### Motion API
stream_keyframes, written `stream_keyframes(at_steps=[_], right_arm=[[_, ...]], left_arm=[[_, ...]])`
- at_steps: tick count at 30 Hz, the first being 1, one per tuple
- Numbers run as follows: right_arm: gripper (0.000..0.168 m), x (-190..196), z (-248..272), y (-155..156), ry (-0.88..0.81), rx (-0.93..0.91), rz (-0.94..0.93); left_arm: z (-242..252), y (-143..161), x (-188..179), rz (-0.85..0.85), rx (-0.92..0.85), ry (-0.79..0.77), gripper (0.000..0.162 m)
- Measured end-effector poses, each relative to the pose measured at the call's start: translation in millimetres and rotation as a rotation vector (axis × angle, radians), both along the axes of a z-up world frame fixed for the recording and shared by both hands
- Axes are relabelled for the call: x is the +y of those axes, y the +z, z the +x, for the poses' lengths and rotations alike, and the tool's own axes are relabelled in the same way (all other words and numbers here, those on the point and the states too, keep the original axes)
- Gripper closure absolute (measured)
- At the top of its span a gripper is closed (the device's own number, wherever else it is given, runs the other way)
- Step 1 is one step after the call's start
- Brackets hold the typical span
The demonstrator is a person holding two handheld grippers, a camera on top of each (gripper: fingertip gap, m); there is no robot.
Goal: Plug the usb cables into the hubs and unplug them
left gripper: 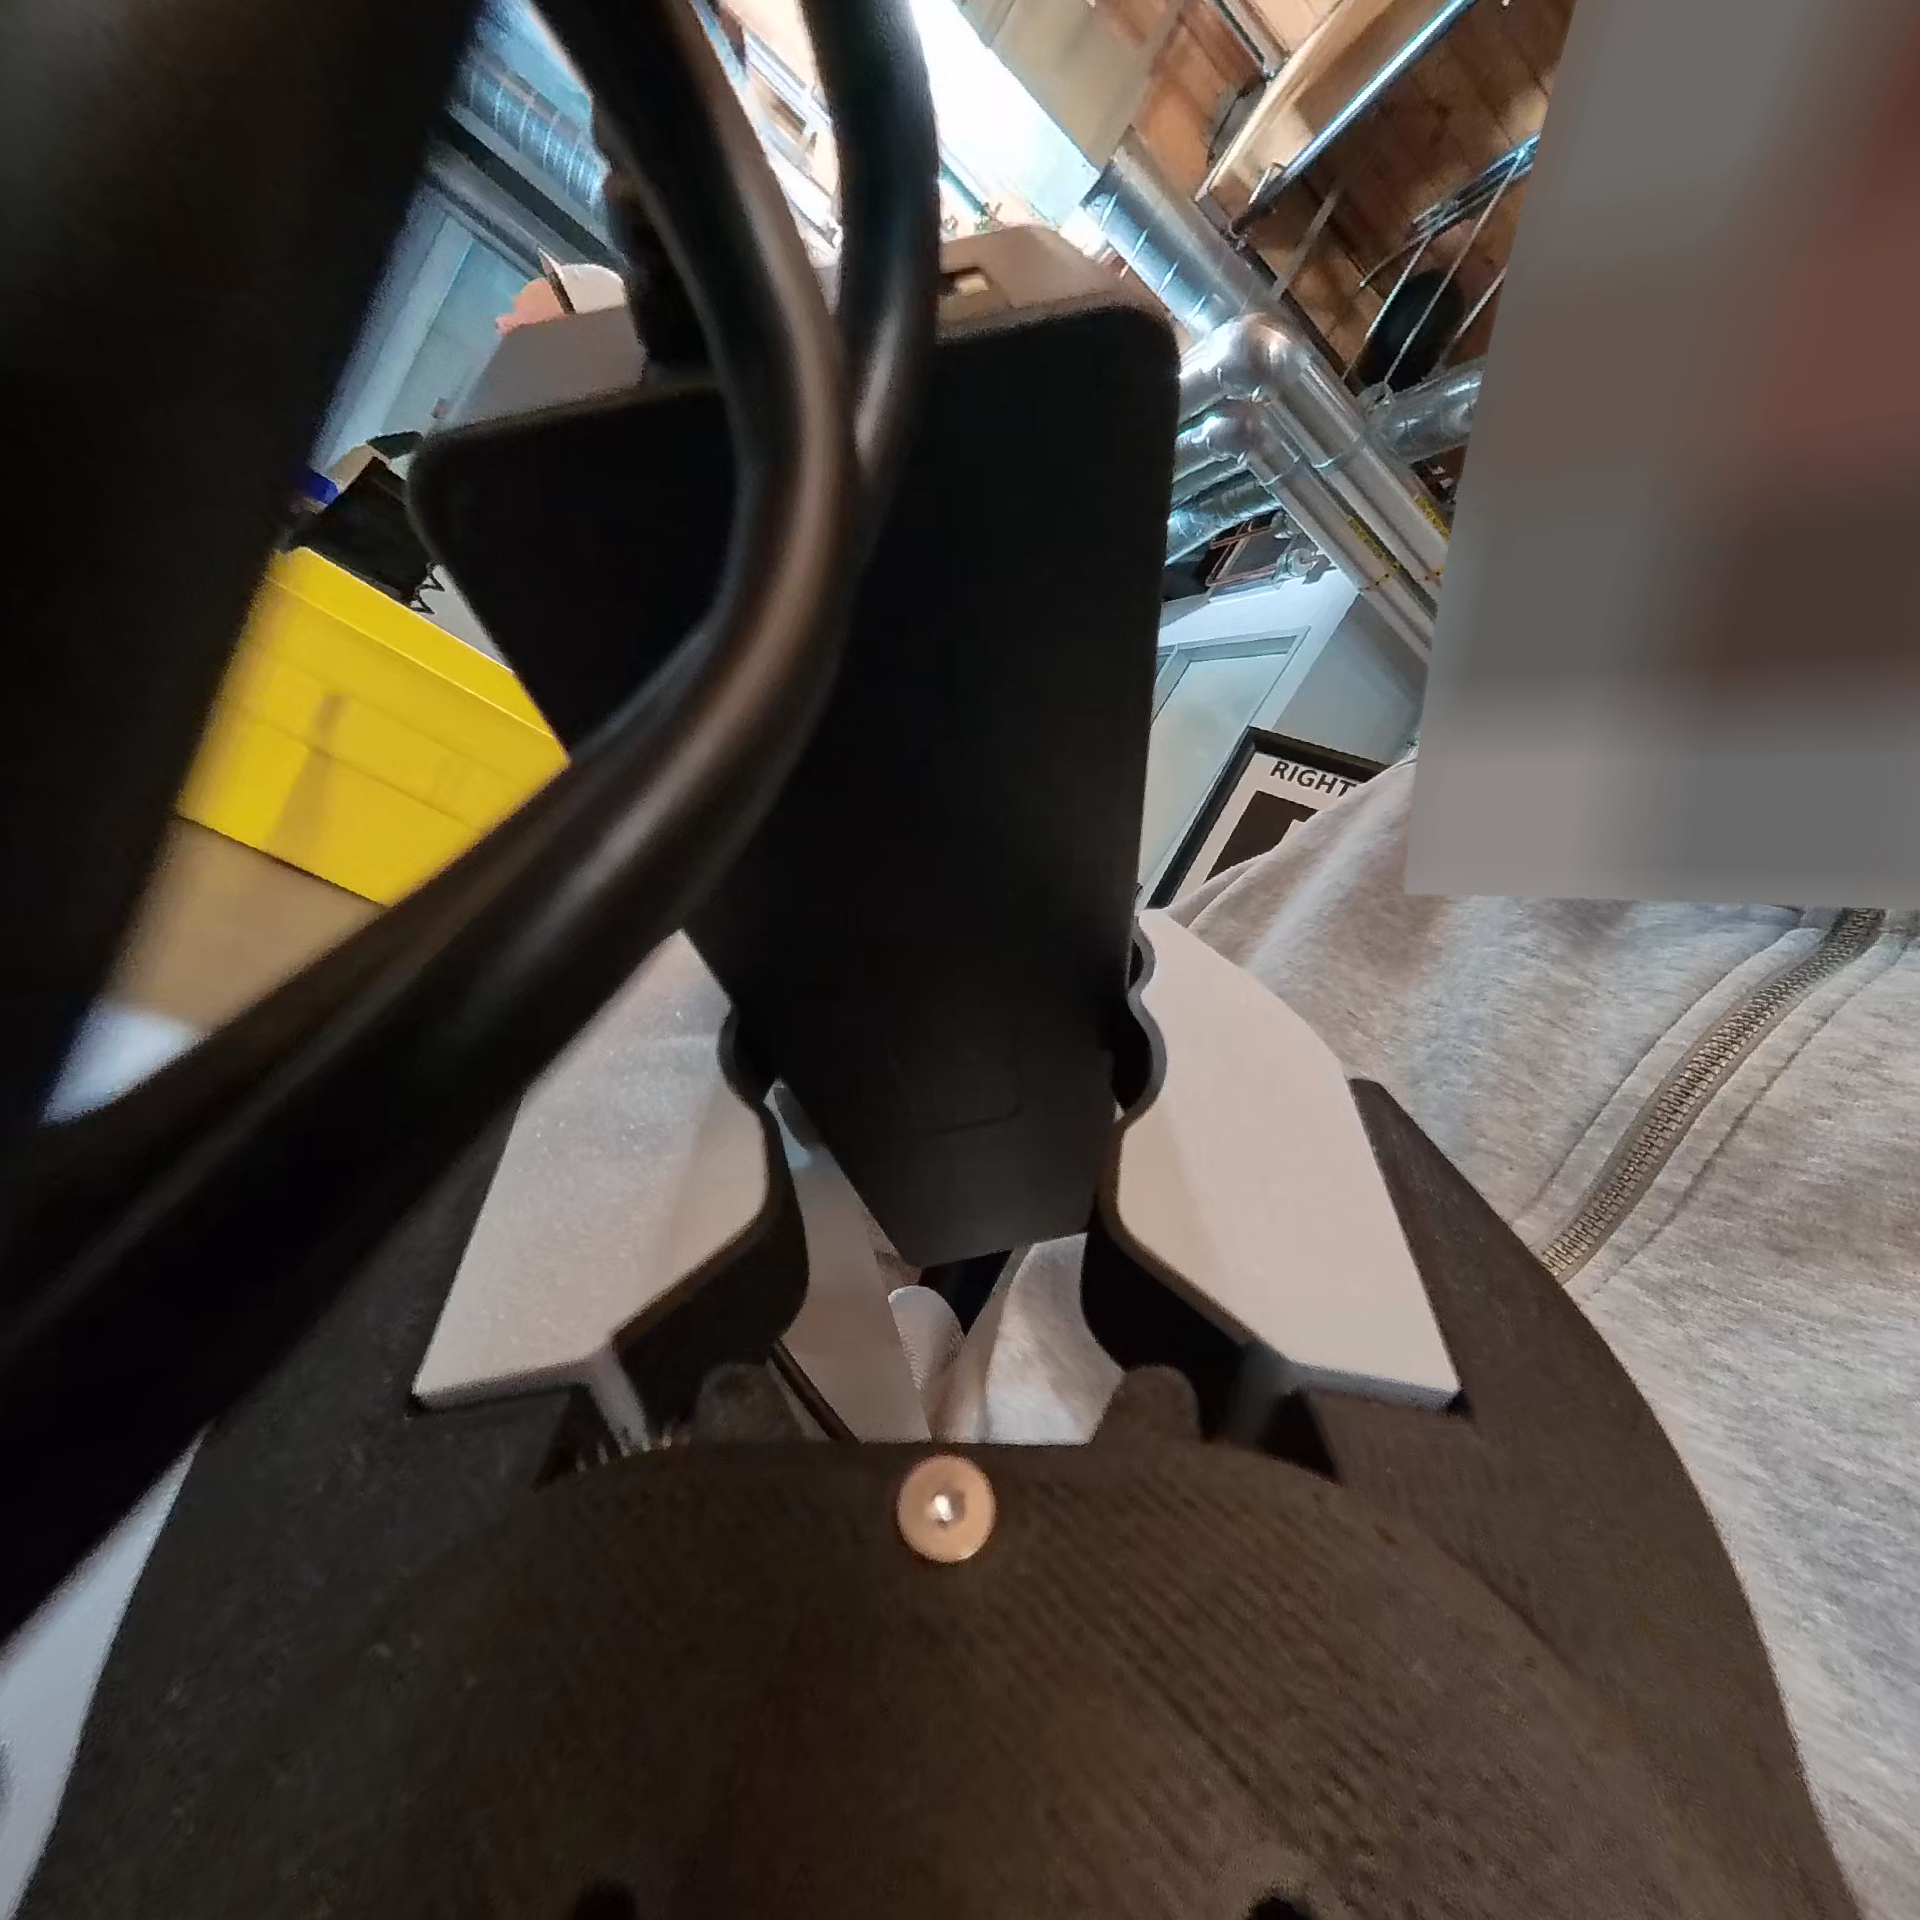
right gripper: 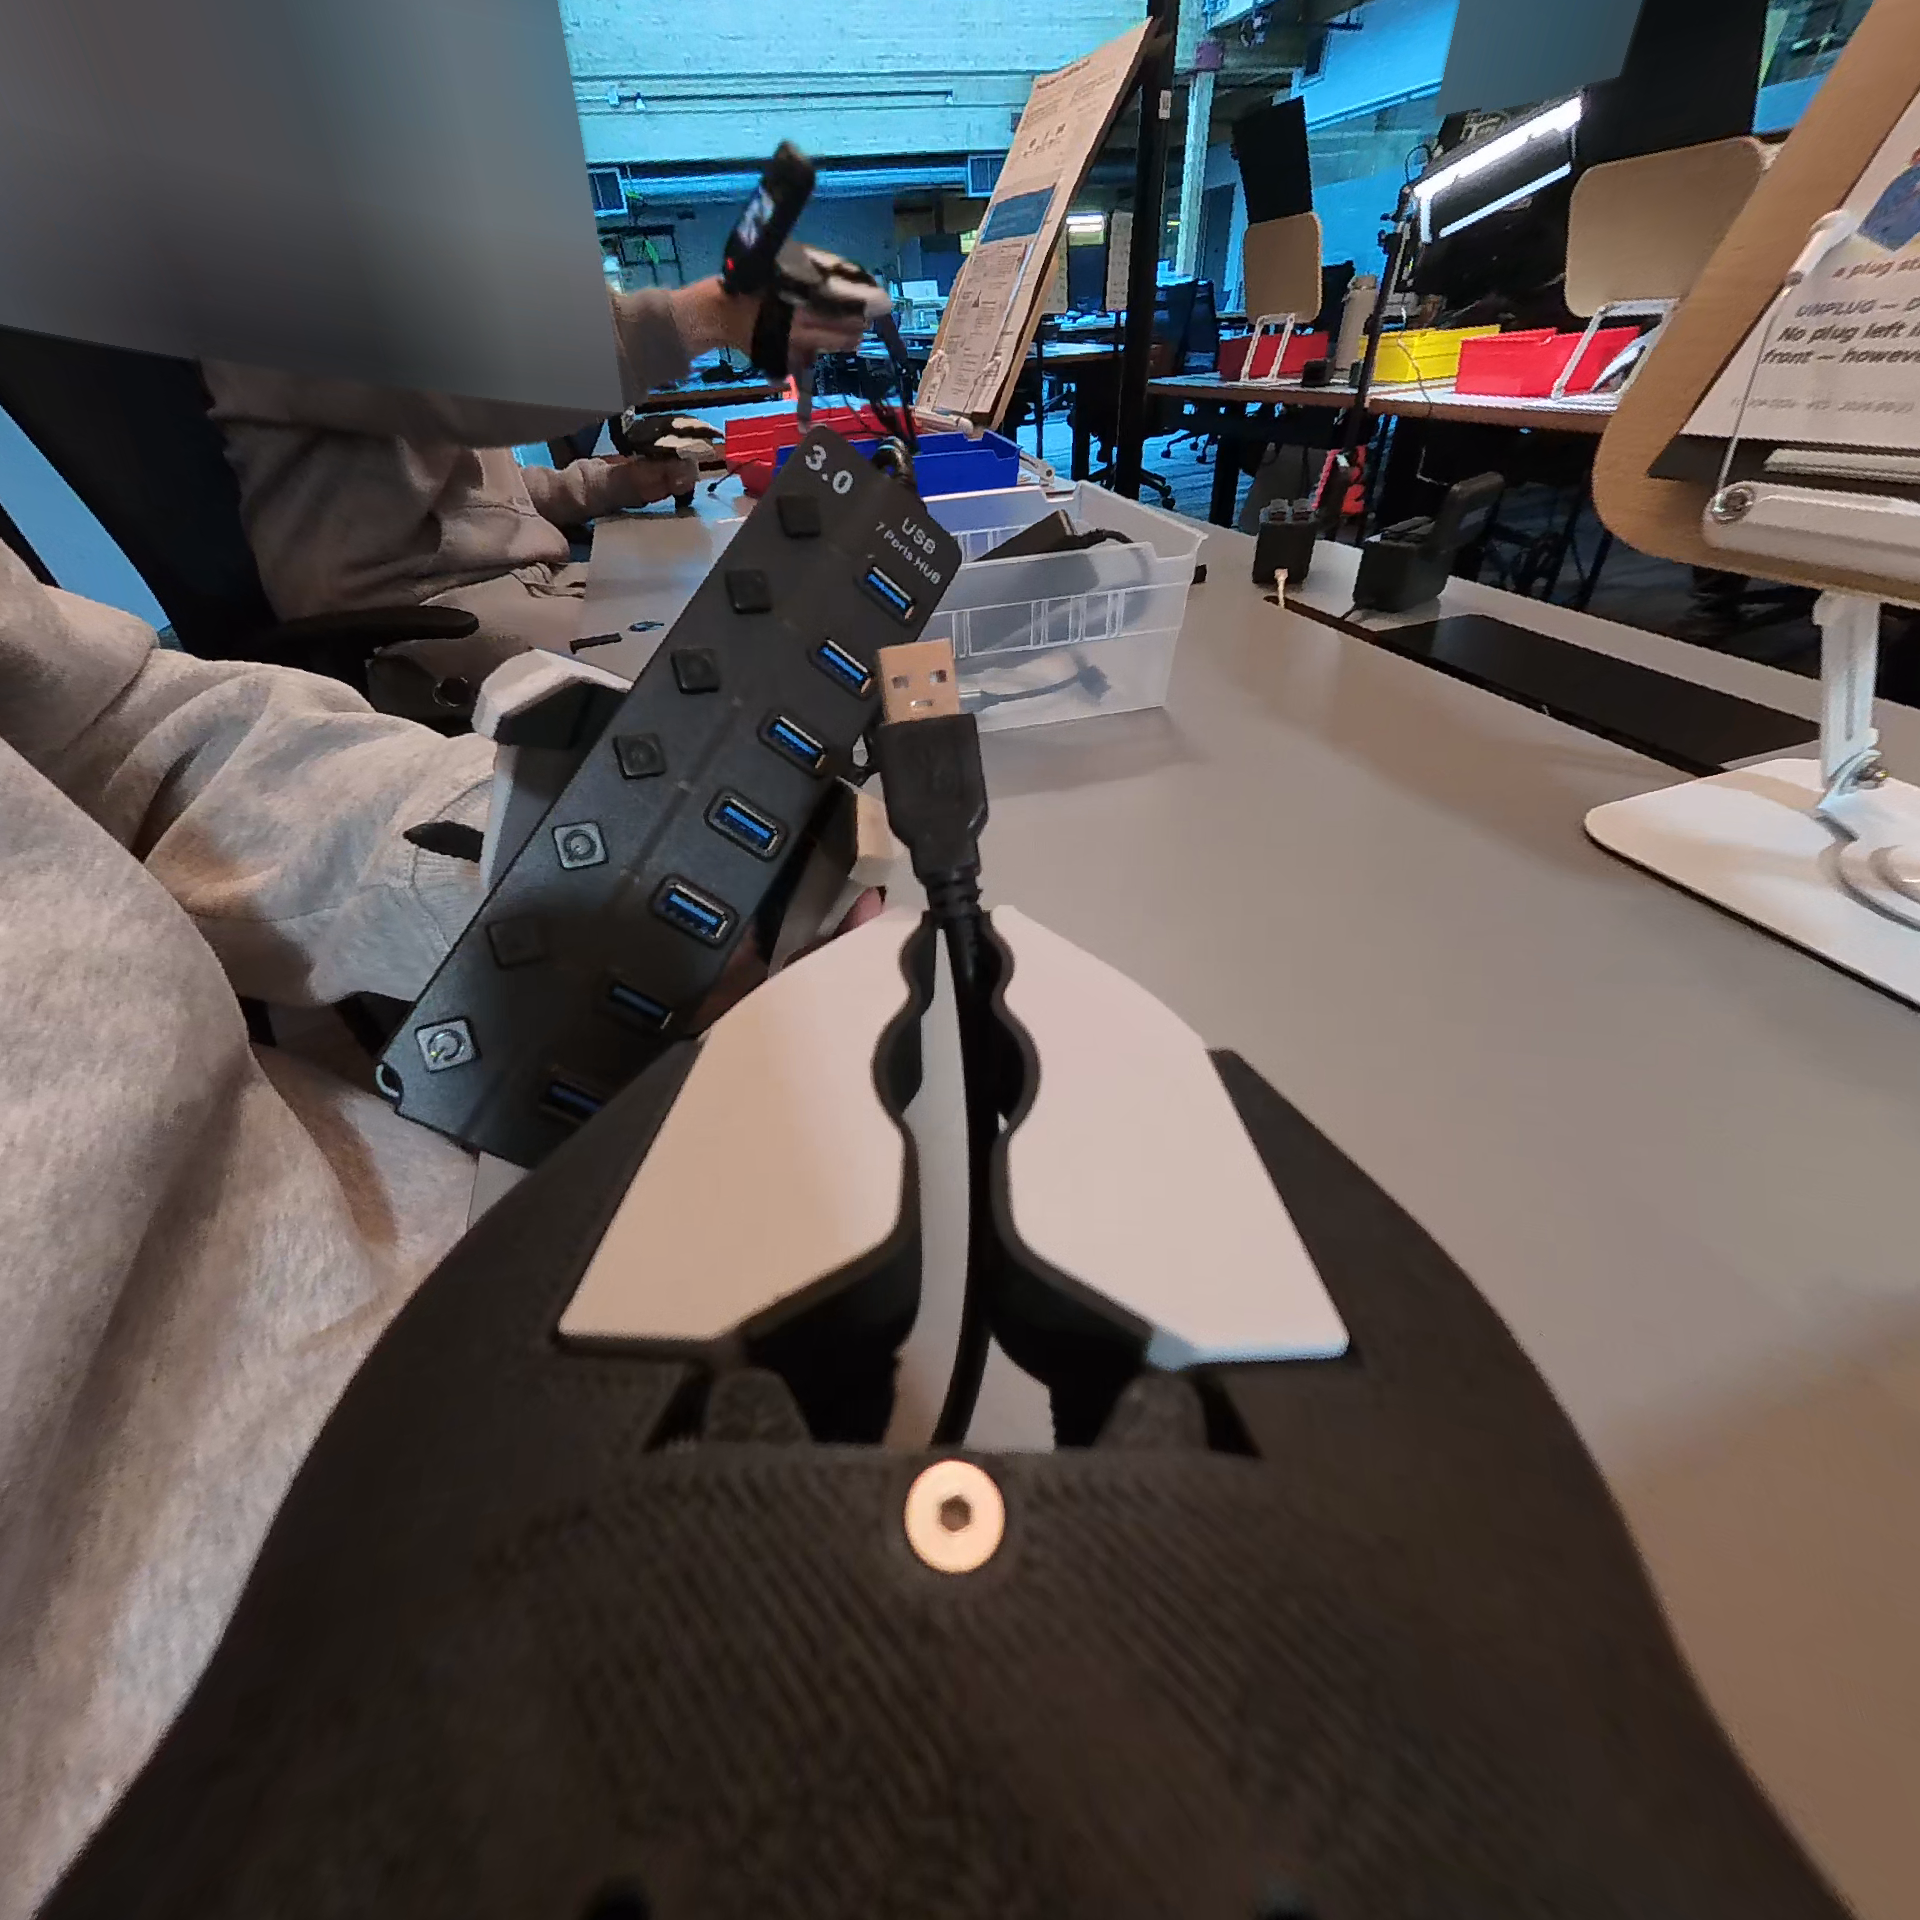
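Note:
My left gripper (left gripper: pixel 935 1029) is shut on a black USB hub (left gripper: pixel 966 727), held up off the table with its plain back facing the camera. A black cable (left gripper: pixel 665 748) loops in front of it. In the right wrist view the hub (right gripper: pixel 675 821) shows its front, tilted, with a row of blue ports and black buttons. My right gripper (right gripper: pixel 956 935) is shut on a black USB cable (right gripper: pixel 940 821) just below the plug. The silver plug tip (right gripper: pixel 920 681) points up, close beside the hub's upper ports and apart from them.
A clear plastic bin (right gripper: pixel 1060 613) with cables stands behind the hub on the grey table (right gripper: pixel 1351 987). A white stand with a clipboard (right gripper: pixel 1787 790) is at right. Another person with grippers (right gripper: pixel 790 281) sits at back left. A yellow bin (left gripper: pixel 353 727) shows in the left wrist view.

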State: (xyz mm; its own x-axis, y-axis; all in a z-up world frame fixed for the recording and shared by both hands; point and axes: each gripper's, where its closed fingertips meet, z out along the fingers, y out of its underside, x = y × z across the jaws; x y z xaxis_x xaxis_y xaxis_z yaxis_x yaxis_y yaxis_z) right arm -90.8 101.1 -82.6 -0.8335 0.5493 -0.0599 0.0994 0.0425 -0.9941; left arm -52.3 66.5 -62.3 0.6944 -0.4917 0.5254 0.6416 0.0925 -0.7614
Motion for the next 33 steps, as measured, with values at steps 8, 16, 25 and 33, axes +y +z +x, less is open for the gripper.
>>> stream_keyframes(at_steps=[8,16,25,33], right_arm=[[0.162,-1,0,-2,0.005,0.003,0.007],[0.162,-1,0,-4,0.013,-0.01,0.002],[0.162,-12,5,11,0.203,-0.218,0.249],[0.162,-22,6,3,0.346,-0.267,0.846]], left_arm=[[0,-3,1,-0.021,0.018,0.011,0.097],[-3,-8,4,-0.07,0.077,0.048,0.097],[-25,-24,2,-0.257,0.616,0.367,0.099],[-16,-34,0,-0.346,0.797,0.337,0.099]])
